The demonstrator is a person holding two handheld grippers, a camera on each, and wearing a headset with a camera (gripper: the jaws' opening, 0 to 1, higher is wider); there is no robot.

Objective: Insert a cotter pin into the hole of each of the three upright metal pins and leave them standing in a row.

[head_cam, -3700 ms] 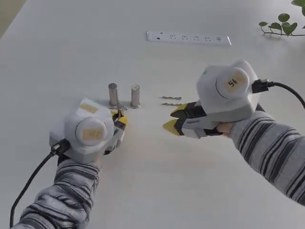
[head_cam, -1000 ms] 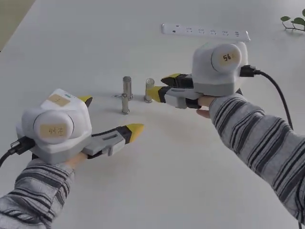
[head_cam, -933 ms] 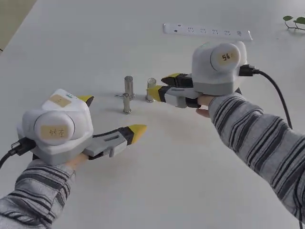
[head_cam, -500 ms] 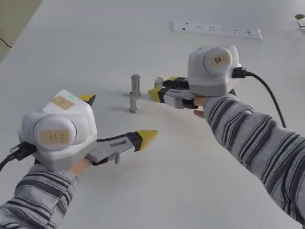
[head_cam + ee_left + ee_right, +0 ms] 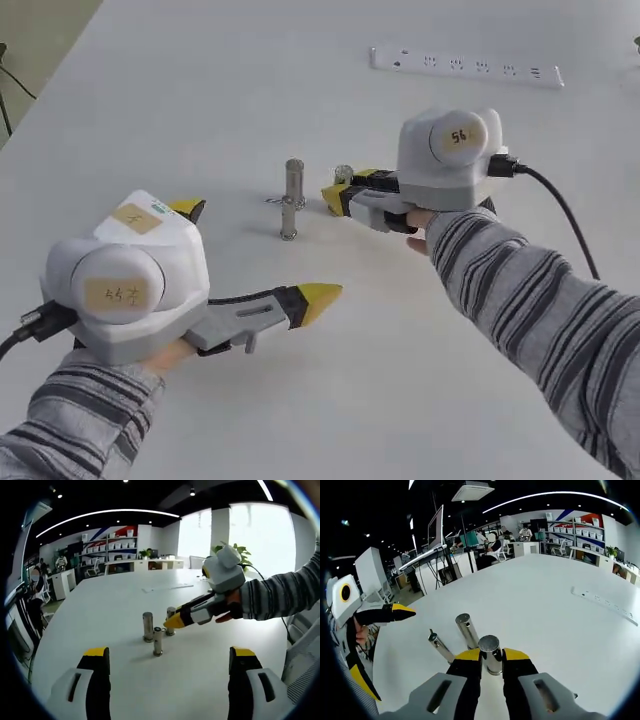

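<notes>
Right gripper (image 5: 491, 656): jaws clamped on gripped pin (image 5: 489, 644), across shaft; pin upright, long axis vertical. Rear pin (image 5: 294, 180) just beside tips, toward bench (image 5: 450, 340) left edge. Front pin (image 5: 288, 220) nearer near edge, probable cotter pin (image 5: 274, 200) through head. Left gripper (image 5: 169, 652): jaws wide apart, empty, well apart, so right nearer. Pins: short polished steel cylinders, mid-bench.

White matte worktop (image 5: 180, 80), with a close upright group just above the centre of the head view: taller metal pin (image 5: 294, 178) at the back, shorter metal pin (image 5: 289, 220) just in front of it, third metal pin (image 5: 343, 175) to their right, between the yellow tips of the right hand-held gripper (image 5: 346, 187). Toward the upper right of that frame, well apart from the group, a white power strip (image 5: 465, 68) lying flat.
</notes>
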